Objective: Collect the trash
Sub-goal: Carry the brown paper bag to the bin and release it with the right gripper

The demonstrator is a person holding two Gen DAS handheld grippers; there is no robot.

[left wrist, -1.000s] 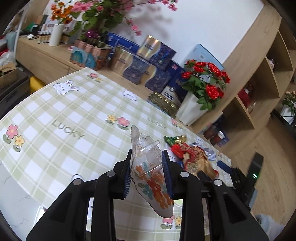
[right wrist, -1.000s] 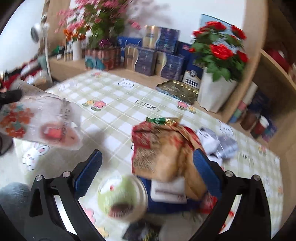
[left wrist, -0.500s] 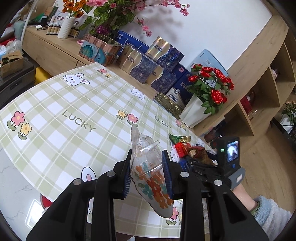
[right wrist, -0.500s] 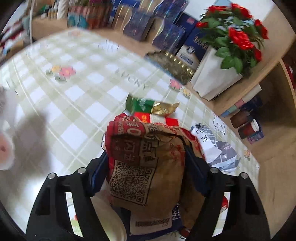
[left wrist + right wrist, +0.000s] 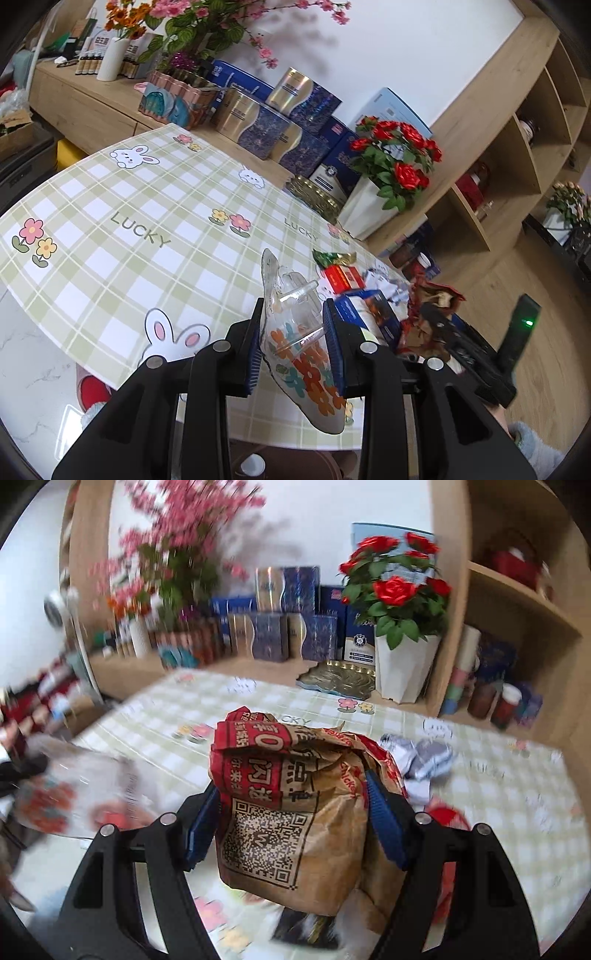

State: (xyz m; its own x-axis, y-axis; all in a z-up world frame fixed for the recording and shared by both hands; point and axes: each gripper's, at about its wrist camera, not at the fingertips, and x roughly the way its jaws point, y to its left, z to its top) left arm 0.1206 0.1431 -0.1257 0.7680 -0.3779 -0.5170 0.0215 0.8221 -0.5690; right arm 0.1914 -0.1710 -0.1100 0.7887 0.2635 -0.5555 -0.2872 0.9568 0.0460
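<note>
My left gripper (image 5: 295, 345) is shut on a clear plastic bag with orange flower print (image 5: 299, 350) and holds it over the table's near edge. The bag also shows blurred at the left of the right wrist view (image 5: 70, 801). My right gripper (image 5: 291, 816) is shut on a crumpled brown and red paper food bag with a QR code (image 5: 288, 812), lifted above the table. That paper bag and the right gripper show in the left wrist view (image 5: 432, 306). Other trash lies on the table: a green and gold wrapper (image 5: 332, 257), a red box (image 5: 343, 277), a blue carton (image 5: 369, 314), crumpled white wrappers (image 5: 421, 757).
The round table has a green plaid cloth (image 5: 122, 206). A white pot of red roses (image 5: 373, 206) and a gold tray (image 5: 314, 194) stand at its far edge. Blue gift boxes (image 5: 280, 125) line the sideboard. Wooden shelves (image 5: 517, 147) stand at the right.
My right gripper closed on the paper food bag and lifted it off the table. My left gripper kept the flower-print bag and drew back slightly toward the near edge.
</note>
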